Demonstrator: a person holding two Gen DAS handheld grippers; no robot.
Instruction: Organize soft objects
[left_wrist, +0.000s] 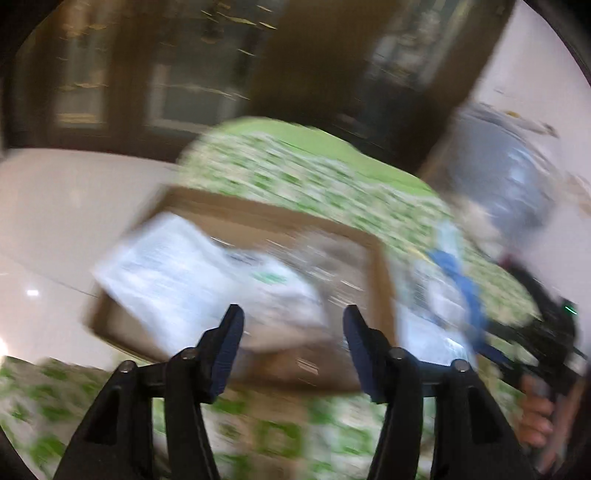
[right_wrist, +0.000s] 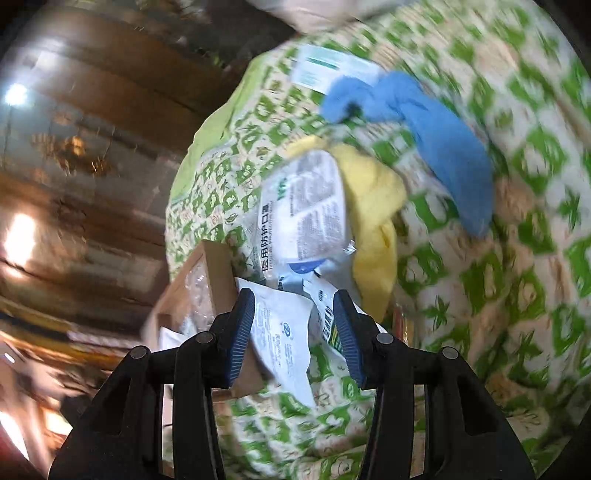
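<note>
A brown cardboard box lies on a green-and-white patterned cloth, with white plastic packets in it. My left gripper is open and empty, just in front of the box. In the right wrist view the box is at the left, with white mask packets beside it, a yellow cloth and a blue cloth. My right gripper is open, its fingers on either side of a white packet. The left wrist view is heavily blurred.
The patterned cloth covers a rounded surface. Dark wooden cabinets stand behind, with pale floor to the left. The right hand and its gripper body appear at the right edge of the left view, near a blue cloth.
</note>
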